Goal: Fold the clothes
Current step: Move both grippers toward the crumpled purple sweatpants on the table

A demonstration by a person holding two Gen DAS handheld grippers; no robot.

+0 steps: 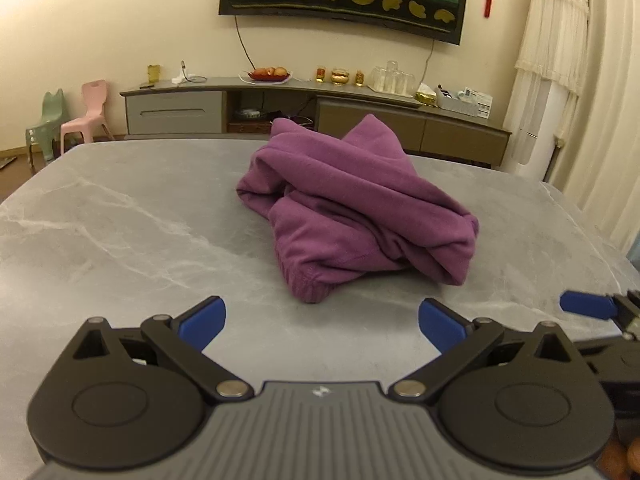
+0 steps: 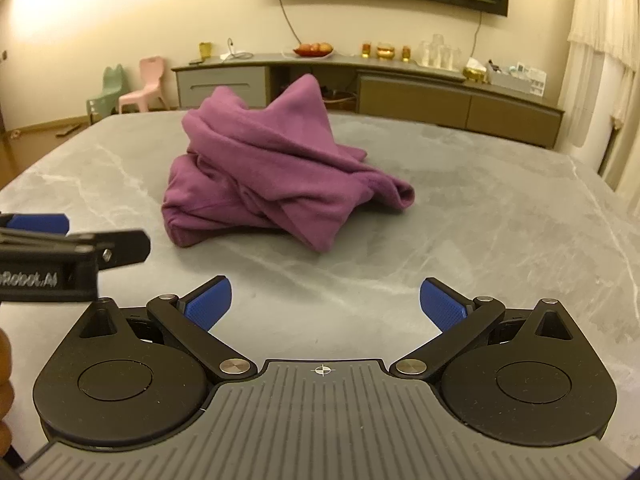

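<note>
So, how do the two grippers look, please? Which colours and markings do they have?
Both the left gripper and the right gripper look alike: black linkage arms with silver pivot pins, round black discs, a ribbed grey body and blue textured fingertips. The right body carries a small crosshair mark, the left a small white logo.

One purple garment (image 1: 356, 204), bunched in a heap at centre frame on one grey marble table (image 1: 120, 216); two grippers, left gripper (image 1: 322, 326) and right gripper (image 2: 324, 304), each with two blue pads; two small chairs at upper left, one green chair (image 1: 46, 124), one pink chair (image 1: 90, 110)
</note>
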